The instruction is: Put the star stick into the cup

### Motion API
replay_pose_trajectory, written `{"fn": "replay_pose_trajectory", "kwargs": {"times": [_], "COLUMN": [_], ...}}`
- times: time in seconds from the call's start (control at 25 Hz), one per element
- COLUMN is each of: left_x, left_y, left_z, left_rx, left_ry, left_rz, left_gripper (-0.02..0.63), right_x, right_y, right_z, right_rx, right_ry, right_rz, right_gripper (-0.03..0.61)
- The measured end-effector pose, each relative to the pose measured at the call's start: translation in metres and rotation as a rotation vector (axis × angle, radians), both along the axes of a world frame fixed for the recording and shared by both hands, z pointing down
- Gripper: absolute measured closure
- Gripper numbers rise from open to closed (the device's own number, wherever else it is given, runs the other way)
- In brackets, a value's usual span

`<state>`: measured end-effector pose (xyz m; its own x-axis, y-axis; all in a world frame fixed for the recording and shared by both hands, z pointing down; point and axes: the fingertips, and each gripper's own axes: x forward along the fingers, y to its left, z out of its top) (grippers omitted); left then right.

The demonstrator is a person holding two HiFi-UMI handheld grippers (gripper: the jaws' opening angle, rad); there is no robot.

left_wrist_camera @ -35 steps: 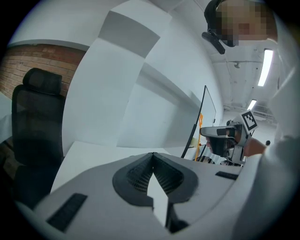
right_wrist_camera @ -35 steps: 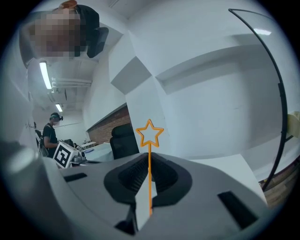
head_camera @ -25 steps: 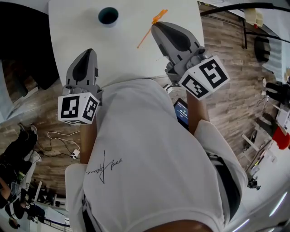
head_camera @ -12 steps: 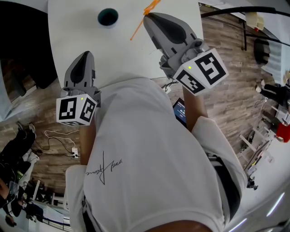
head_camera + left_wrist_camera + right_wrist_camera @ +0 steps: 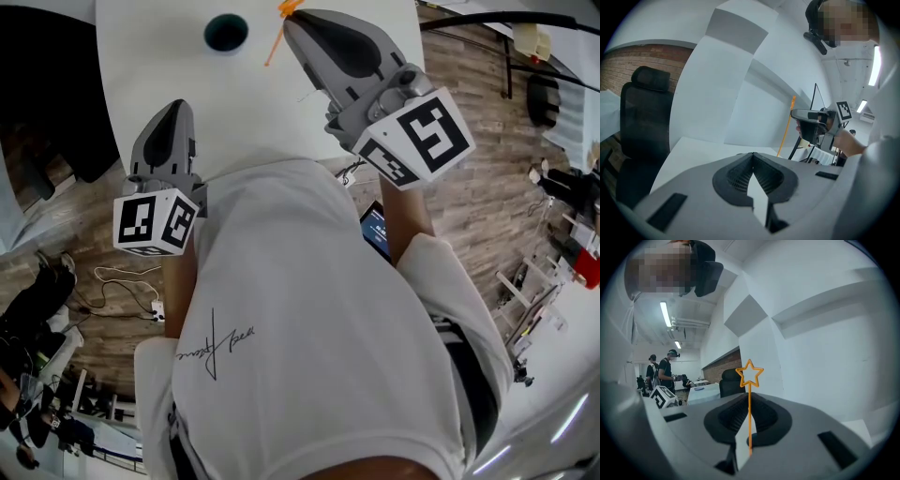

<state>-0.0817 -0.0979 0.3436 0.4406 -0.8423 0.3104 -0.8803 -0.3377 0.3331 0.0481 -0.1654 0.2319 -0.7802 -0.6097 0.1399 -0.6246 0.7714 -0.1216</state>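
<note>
A dark teal cup [image 5: 226, 31] stands on the white table [image 5: 159, 66] at its far side. My right gripper [image 5: 292, 19] is held in the air to the right of the cup, shut on the thin orange star stick [image 5: 274, 47]. In the right gripper view the stick [image 5: 749, 418] rises from between the closed jaws, and its open star [image 5: 749, 373] stands above the tips. My left gripper [image 5: 175, 111] hovers over the table's near edge, shut with nothing in it [image 5: 753, 154]. From the left gripper view the stick [image 5: 785, 131] hangs below the right gripper [image 5: 811, 117].
A black office chair [image 5: 642, 122] stands left of the table. Cables [image 5: 127, 291] lie on the wooden floor at the left. A phone screen [image 5: 375, 232] shows near the person's right side. Other people [image 5: 670, 366] stand far off in the room.
The right gripper has carried the star stick farther away and leftward, closer to the cup's side. The left gripper has stayed almost in place.
</note>
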Motion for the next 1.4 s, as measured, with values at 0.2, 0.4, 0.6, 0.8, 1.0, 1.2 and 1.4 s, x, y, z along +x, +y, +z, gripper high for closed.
{"fn": "replay_pose_trajectory", "kwargs": {"times": [0.2, 0.4, 0.6, 0.8, 1.0, 1.2, 1.4], "left_x": [-0.002, -0.001, -0.002, -0.005, -0.006, -0.007, -0.009], "left_y": [-0.005, -0.006, -0.005, -0.005, -0.006, -0.007, -0.008], "left_z": [0.003, 0.006, 0.010, 0.012, 0.017, 0.016, 0.022], "left_rx": [-0.011, -0.017, -0.029, -0.037, -0.050, -0.056, -0.071], "left_ry": [-0.003, 0.004, 0.010, 0.013, 0.016, 0.014, 0.013], "left_rz": [0.009, 0.013, 0.010, 0.002, -0.002, -0.002, -0.008], "left_gripper": [0.606, 0.606, 0.606, 0.606, 0.606, 0.606, 0.606], "right_x": [-0.005, -0.007, -0.011, -0.018, -0.022, -0.025, -0.027], "right_y": [-0.009, -0.014, -0.019, -0.024, -0.031, -0.037, -0.043], "right_z": [-0.003, -0.001, -0.001, -0.001, 0.000, 0.000, 0.005], "right_rx": [-0.009, -0.017, -0.020, -0.017, -0.017, -0.018, -0.029], "right_ry": [-0.041, -0.048, -0.054, -0.055, -0.064, -0.074, -0.088], "right_rz": [-0.002, -0.003, -0.009, -0.017, -0.017, -0.016, -0.011], "right_gripper": [0.555, 0.555, 0.555, 0.555, 0.555, 0.555, 0.555]}}
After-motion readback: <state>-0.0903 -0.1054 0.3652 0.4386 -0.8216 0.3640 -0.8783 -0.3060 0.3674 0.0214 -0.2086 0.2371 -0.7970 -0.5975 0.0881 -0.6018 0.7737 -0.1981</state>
